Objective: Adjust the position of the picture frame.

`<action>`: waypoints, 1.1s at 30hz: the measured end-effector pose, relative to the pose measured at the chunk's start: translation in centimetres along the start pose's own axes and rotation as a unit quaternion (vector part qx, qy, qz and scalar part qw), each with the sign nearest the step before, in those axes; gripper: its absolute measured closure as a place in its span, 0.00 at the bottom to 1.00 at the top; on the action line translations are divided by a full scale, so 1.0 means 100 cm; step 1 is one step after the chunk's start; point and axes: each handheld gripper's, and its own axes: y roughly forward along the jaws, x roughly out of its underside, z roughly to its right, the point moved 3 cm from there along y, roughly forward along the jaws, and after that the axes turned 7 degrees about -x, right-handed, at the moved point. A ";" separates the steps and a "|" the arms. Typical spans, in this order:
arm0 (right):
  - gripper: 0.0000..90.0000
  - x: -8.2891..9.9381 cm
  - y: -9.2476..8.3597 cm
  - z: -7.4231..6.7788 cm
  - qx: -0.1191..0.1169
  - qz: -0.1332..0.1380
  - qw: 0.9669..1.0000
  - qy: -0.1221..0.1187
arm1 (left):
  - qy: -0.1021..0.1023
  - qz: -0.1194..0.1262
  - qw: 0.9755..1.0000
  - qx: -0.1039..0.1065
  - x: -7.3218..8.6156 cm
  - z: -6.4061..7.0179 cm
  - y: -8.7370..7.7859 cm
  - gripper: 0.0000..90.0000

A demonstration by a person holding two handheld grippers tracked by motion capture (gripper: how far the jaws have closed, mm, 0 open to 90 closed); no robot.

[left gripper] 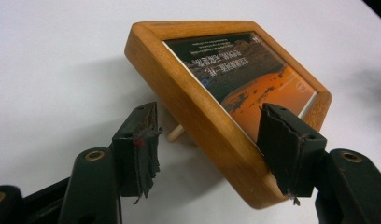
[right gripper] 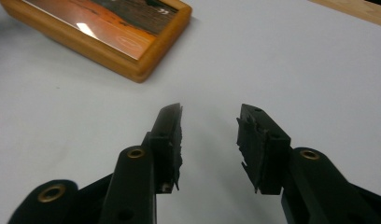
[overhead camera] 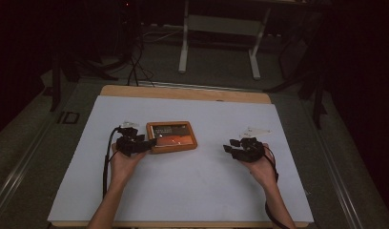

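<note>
Left hand-held gripper [left gripper: 209, 140] open, straddling picture frame [left gripper: 212, 93] corner, gripping nothing; right hand-held gripper [right gripper: 209, 140] half-open, empty. Withdraw left straight, avoiding frame's prop.

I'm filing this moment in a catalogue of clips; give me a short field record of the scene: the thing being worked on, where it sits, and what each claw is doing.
object: wooden picture frame with an orange and dark print
support: white sheet over a wooden table
frame pose: propped at a tilt, a small wooden peg under its back
left claw: open, jaws either side of the frame's near edge, left pad clear of the wood
right claw: open, nothing between the jaws, off to the frame's right
hands: one on each claw, entering from the near edge
</note>
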 end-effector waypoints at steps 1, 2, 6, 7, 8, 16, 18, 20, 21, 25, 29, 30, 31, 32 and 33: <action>0.65 -0.001 0.001 -0.001 -0.001 -0.002 1.000 -0.002 | 0.001 0.000 1.000 0.000 0.000 0.000 0.001 0.44; 0.65 -0.001 0.002 -0.002 0.001 -0.004 1.000 -0.004 | 0.002 -0.001 1.000 0.002 0.000 0.001 0.001 0.44; 0.64 -0.004 0.005 -0.005 -0.001 -0.012 1.000 -0.012 | 0.007 -0.007 1.000 0.008 0.000 0.004 0.004 0.44; 0.63 -0.004 0.005 -0.005 -0.001 -0.013 1.000 -0.016 | 0.007 -0.008 1.000 0.009 0.000 0.005 0.004 0.44; 0.63 -0.005 0.006 -0.006 -0.002 -0.014 1.000 -0.018 | 0.008 -0.009 1.000 0.009 0.000 0.005 0.004 0.43; 0.60 -0.011 0.009 -0.011 -0.002 -0.020 0.999 -0.036 | 0.004 -0.019 1.000 0.015 0.001 0.005 0.003 0.43; 0.60 -0.012 0.011 -0.013 -0.003 -0.021 0.999 -0.041 | 0.002 -0.020 1.000 0.021 0.002 0.005 0.002 0.43; 0.60 -0.013 0.013 -0.014 -0.006 -0.022 0.999 -0.044 | -0.002 -0.020 0.999 0.026 0.004 0.004 0.002 0.42; 0.60 -0.013 0.014 -0.015 -0.007 -0.024 0.999 -0.045 | -0.002 -0.020 0.999 0.028 0.004 0.004 0.002 0.42; 0.60 -0.013 0.018 -0.018 -0.008 -0.029 0.998 -0.048 | -0.003 -0.021 0.999 0.032 0.008 0.003 0.003 0.42; 0.59 -0.014 0.022 -0.021 -0.012 -0.031 0.998 -0.054 | 0.000 -0.026 0.999 0.039 0.011 0.003 0.004 0.41; 0.59 -0.014 0.022 -0.022 -0.012 -0.031 0.998 -0.053 | 0.003 -0.028 0.999 0.041 0.013 0.003 0.004 0.41; 0.59 -0.014 0.022 -0.022 -0.012 -0.031 0.998 -0.053 | 0.003 -0.028 0.999 0.041 0.013 0.003 0.004 0.41; 0.59 -0.015 0.023 -0.022 -0.013 -0.030 0.998 -0.055 | 0.003 -0.028 0.999 0.041 0.013 0.003 0.004 0.41; 0.59 -0.015 0.023 -0.022 -0.013 -0.030 0.998 -0.055 | 0.008 -0.033 0.998 0.045 0.016 0.005 0.007 0.41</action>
